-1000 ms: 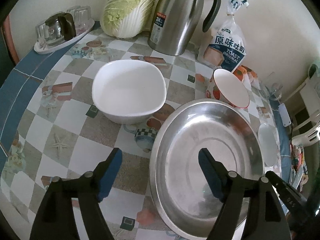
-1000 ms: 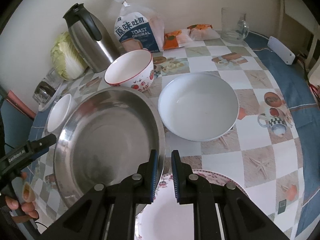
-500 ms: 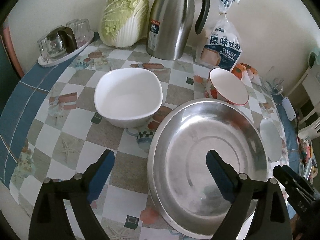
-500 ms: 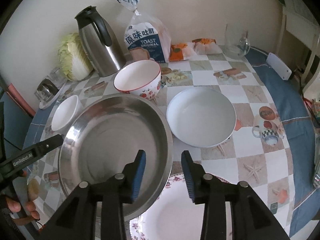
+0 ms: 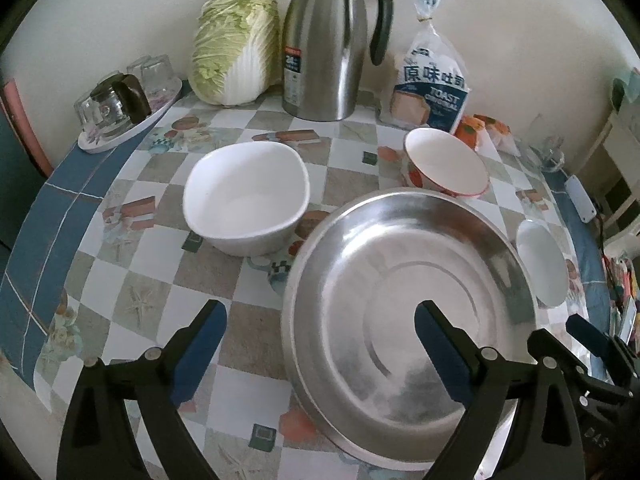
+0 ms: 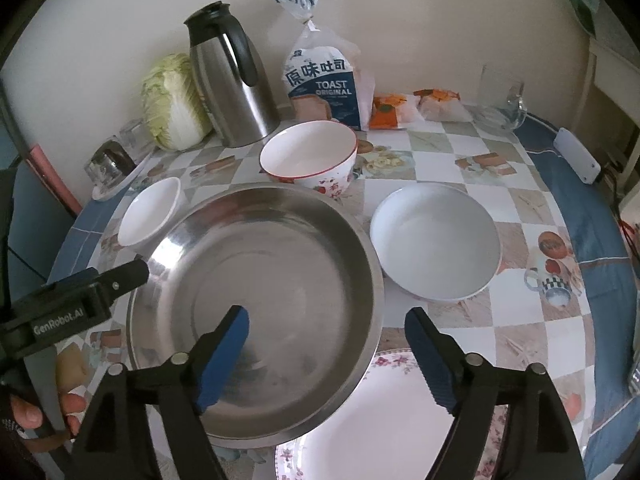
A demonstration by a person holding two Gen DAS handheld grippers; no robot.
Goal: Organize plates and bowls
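A large steel basin (image 5: 408, 280) (image 6: 260, 300) lies on the checked table, its near edge over a floral plate (image 6: 380, 420). My left gripper (image 5: 320, 332) stands open and spans the basin's left rim without touching it. My right gripper (image 6: 326, 336) spans the right rim; its jaws are opening and the pads are clear of the metal. A squarish white bowl (image 5: 246, 196) (image 6: 150, 212) sits left of the basin. Behind the basin is a red-rimmed floral bowl (image 5: 446, 164) (image 6: 308, 156). To its right is a shallow white bowl (image 6: 436, 240) (image 5: 542, 264).
Along the wall stand a cabbage (image 5: 236, 48), a steel thermos jug (image 5: 326, 40), a toast bag (image 6: 324, 84), orange snack packets (image 6: 392, 110) and a glass mug (image 6: 500, 100). A tray of glasses (image 5: 124, 108) sits far left. A person's hand (image 6: 28, 412) holds the left gripper.
The right gripper's jaws went from nearly shut at the basin's rim to wide apart. The left jaws spread a little more. Both grippers drew back slightly from the basin.
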